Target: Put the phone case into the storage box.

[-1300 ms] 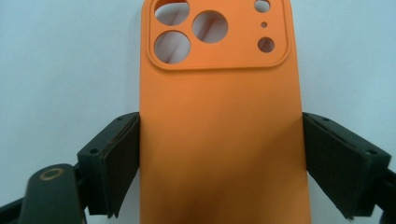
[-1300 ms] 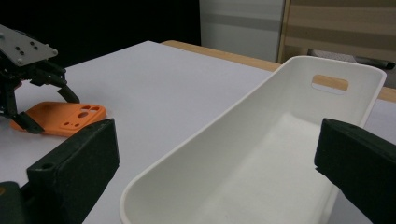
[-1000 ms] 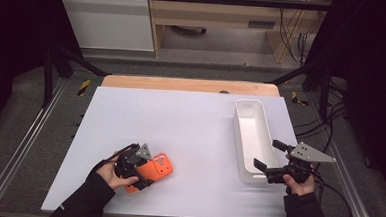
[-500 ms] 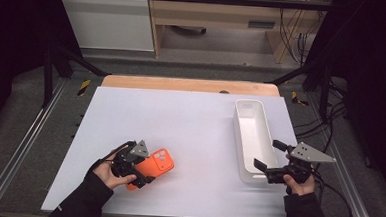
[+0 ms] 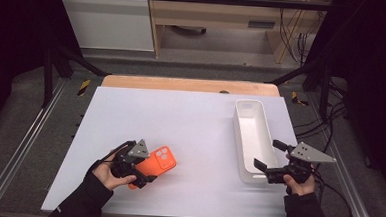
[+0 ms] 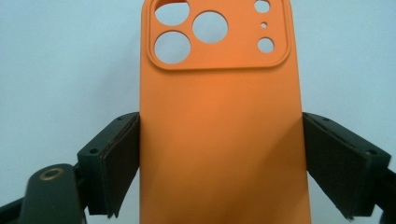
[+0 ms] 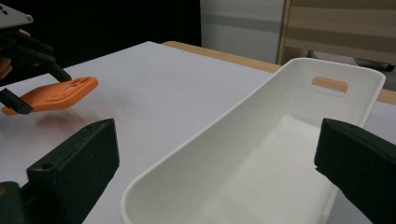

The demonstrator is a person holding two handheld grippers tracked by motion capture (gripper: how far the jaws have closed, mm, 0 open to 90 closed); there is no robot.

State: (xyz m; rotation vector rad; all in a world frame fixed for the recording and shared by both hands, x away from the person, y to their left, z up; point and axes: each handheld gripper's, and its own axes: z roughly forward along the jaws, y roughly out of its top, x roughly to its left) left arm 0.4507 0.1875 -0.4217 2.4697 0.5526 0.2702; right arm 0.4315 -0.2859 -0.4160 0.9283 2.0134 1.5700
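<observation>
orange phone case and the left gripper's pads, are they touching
Touching: in the left gripper view both pads press flush against the long edges of the orange phone case.

In your left gripper view, the orange phone case (image 6: pixel 219 121) runs off the top and bottom edges, so you cannot see either end. In the high view, your left gripper (image 5: pixel 145 173) covers the case's near end toward the tabletop's front edge. In your right gripper view, the white bin (image 7: pixel 261 154) is cut off at the bottom edge, and your right gripper (image 7: pixel 219 163) shows both jaws cropped there too.
</observation>
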